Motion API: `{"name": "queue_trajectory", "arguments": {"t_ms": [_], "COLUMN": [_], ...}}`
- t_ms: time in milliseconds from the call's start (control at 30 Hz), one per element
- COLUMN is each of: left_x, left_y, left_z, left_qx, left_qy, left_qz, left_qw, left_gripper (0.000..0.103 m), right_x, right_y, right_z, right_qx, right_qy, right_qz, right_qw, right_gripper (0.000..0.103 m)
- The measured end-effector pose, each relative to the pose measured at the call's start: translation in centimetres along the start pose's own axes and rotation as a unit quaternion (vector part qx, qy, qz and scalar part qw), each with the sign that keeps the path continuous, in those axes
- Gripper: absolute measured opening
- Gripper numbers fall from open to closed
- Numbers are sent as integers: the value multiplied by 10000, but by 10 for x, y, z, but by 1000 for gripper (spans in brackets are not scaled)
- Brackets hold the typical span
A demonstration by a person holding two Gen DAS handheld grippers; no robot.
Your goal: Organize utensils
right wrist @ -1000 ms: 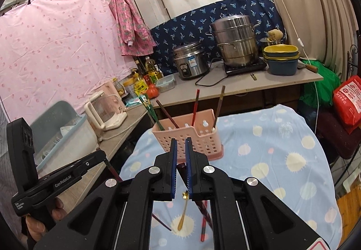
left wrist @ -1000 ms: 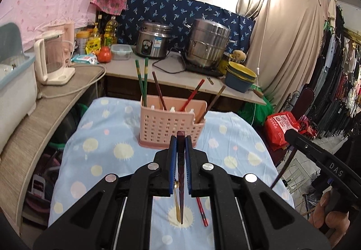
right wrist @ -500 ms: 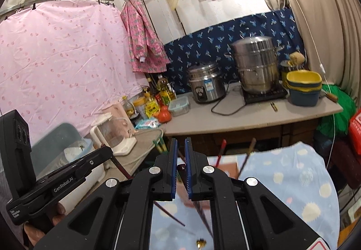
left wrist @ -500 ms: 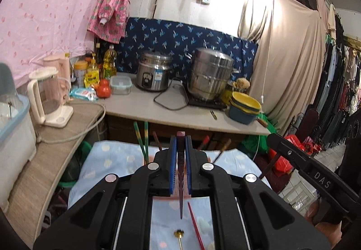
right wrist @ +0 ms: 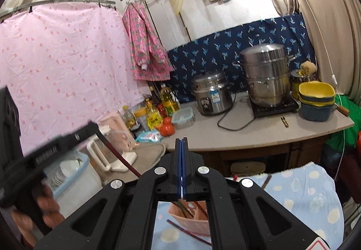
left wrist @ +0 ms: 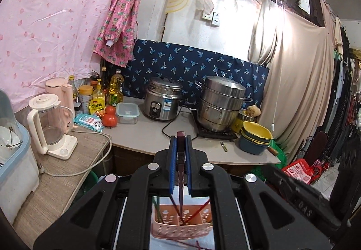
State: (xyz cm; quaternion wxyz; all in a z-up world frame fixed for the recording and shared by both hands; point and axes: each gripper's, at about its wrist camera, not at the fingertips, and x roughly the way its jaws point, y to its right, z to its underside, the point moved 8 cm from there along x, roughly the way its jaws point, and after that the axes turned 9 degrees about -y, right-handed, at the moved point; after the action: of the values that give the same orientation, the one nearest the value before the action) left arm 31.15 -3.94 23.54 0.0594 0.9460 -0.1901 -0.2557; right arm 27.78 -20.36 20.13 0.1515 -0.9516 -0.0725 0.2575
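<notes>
A dark red chopstick (left wrist: 181,173) was pinched between the blue pads of the left claw (left wrist: 181,137), its tip hanging above the pink utensil basket (left wrist: 180,226). The basket stood on the tabletop under a blue dotted cloth (right wrist: 313,193), with several chopsticks leaning inside it and another red chopstick (right wrist: 187,230) lying on the cloth just beside it. The right claw (right wrist: 181,139) was pressed together with nothing between its pads. Beyond, a rice cooker (left wrist: 163,101) and steamer pot (left wrist: 220,103) stood on the counter (left wrist: 149,135).

Lighting: bright, even indoor light, strong fisheye bending at edges.
Glare on beige draped curtain (left wrist: 293,83); blurred black handheld left gripper (right wrist: 58,144).
</notes>
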Motion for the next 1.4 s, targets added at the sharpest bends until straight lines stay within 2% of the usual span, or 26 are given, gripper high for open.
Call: {"name": "queue_trajectory", "arguments": {"t_ms": [133, 300, 600, 733, 933, 1133, 1333, 1400], "left_x": [15, 30, 20, 17, -3, -10, -9, -10], "left_y": [-16, -28, -25, -25, -49, -99, -148, -157], "left_z": [11, 26, 2, 8, 46, 108, 153, 159], "left_qx": [-86, -197, -277, -237, -273, -300, -712, -798], "left_qy": [-144, -342, -67, -73, -302, -811, -1186, -1225], "left_qz": [-139, -200, -109, -122, -241, -789, -1047, -1075], "left_qw": [9998, 9990, 9995, 9996, 9989, 9931, 9848, 9834], "left_gripper": [7, 7, 7, 7, 7, 7, 7, 7], "right_x": [15, 18, 15, 23, 49, 88, 135, 152], "right_y": [18, 33, 41, 41, 33, 9, -23, -33], "right_z": [45, 90, 144, 171, 214, 241, 261, 266], "right_qx": [114, 232, 336, 292, 98, -274, -736, -942], "right_qy": [-411, -684, -1039, -1302, -1838, -2282, -2682, -2788], "right_qz": [58, 134, 206, 257, 234, 59, -203, -278], "right_qw": [9991, 9973, 9938, 9907, 9826, 9732, 9603, 9553], "right_gripper": [1, 1, 1, 1, 3, 5, 8, 13]}}
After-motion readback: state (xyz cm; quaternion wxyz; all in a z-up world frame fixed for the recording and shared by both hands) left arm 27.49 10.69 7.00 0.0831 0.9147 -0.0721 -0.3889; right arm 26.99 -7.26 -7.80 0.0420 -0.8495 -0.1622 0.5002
